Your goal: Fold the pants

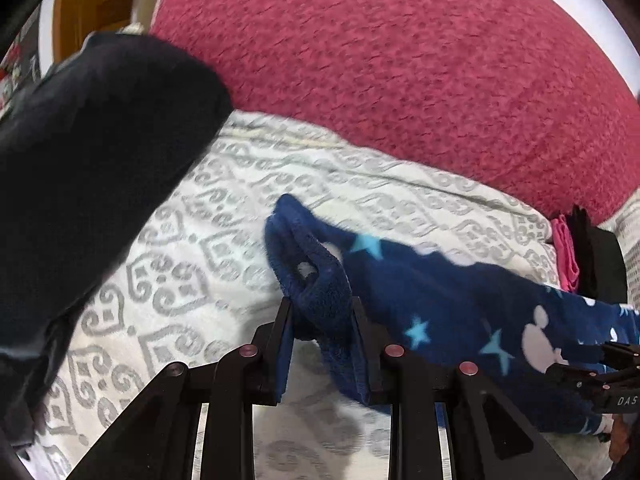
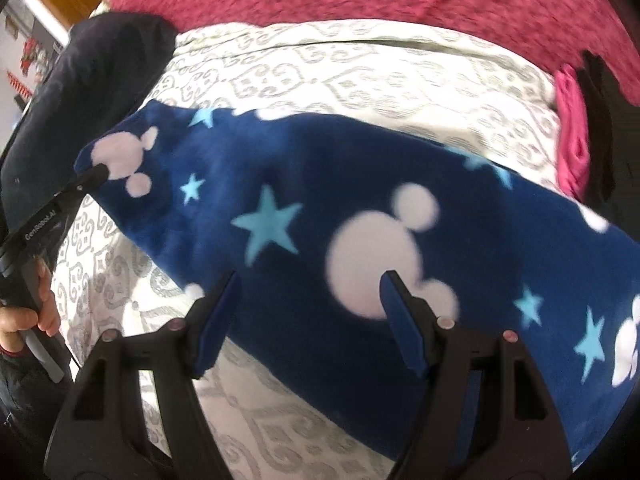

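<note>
Navy fleece pants (image 2: 320,208) with light blue stars and white mouse-head shapes lie stretched across the white patterned bedspread (image 2: 280,68). My left gripper (image 1: 322,312) is shut on the bunched end of the pants (image 1: 316,276); it also shows at the left of the right wrist view (image 2: 94,174). My right gripper (image 2: 308,280) is open, its jaws wide apart over the middle of the pants. It shows at the right edge of the left wrist view (image 1: 616,356).
A red textured blanket (image 1: 400,60) covers the far part of the bed. A dark garment (image 1: 88,152) lies at the left. Folded pink (image 2: 572,136) and black (image 2: 600,128) clothes sit at the right edge.
</note>
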Demonstrator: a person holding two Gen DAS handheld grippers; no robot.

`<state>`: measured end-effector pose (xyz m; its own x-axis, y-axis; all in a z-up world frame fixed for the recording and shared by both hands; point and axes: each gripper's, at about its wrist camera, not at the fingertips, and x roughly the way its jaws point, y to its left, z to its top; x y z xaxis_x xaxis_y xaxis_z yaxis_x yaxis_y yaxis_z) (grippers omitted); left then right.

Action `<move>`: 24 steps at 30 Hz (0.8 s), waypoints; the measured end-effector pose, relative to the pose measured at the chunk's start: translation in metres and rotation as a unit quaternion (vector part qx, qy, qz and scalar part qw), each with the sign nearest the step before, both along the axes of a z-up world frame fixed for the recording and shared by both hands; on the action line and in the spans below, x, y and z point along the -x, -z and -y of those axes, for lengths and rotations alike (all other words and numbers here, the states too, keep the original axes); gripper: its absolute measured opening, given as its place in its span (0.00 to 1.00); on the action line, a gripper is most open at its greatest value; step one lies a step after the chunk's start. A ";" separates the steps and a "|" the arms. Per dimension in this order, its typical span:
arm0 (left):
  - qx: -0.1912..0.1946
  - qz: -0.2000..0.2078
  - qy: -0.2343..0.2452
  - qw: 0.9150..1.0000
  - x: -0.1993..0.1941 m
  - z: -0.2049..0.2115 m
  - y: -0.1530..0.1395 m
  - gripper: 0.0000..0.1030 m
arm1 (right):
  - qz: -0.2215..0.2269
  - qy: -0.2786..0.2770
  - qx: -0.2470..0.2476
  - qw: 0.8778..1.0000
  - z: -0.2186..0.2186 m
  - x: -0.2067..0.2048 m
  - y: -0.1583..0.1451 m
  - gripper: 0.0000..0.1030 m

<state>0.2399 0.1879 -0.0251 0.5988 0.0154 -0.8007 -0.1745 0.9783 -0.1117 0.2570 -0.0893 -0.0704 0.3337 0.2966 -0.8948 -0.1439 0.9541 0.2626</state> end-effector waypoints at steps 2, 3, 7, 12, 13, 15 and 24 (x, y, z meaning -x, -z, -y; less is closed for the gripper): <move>-0.013 0.006 0.018 1.000 -0.003 0.020 -0.011 0.24 | 0.005 0.013 -0.001 1.000 0.019 0.008 -0.004 0.70; -0.017 0.007 0.025 1.000 -0.005 0.028 -0.014 0.23 | 0.008 0.019 -0.001 1.000 0.028 0.013 -0.007 0.70; -0.025 0.016 0.071 0.997 -0.009 0.076 -0.029 0.18 | 0.021 0.048 -0.005 0.999 0.066 0.030 -0.015 0.70; -0.016 0.014 0.148 0.989 -0.005 0.143 -0.033 0.11 | 0.023 0.097 -0.028 0.995 0.117 0.055 -0.013 0.70; -0.017 0.013 0.161 0.987 -0.004 0.156 -0.032 0.11 | 0.020 0.104 -0.031 0.994 0.126 0.060 -0.011 0.70; -0.010 0.009 0.166 0.986 0.000 0.168 -0.030 0.12 | 0.017 0.107 -0.031 0.994 0.135 0.066 -0.009 0.70; -0.027 -0.022 0.028 0.999 0.024 0.076 0.004 0.70 | 0.043 0.089 -0.005 0.995 0.125 0.076 -0.018 0.70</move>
<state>0.2159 0.1119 -0.0291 0.5646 0.0274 -0.8249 -0.1230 0.9911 -0.0513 0.1810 -0.2139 -0.0526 0.4569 0.2346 -0.8580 0.0047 0.9640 0.2660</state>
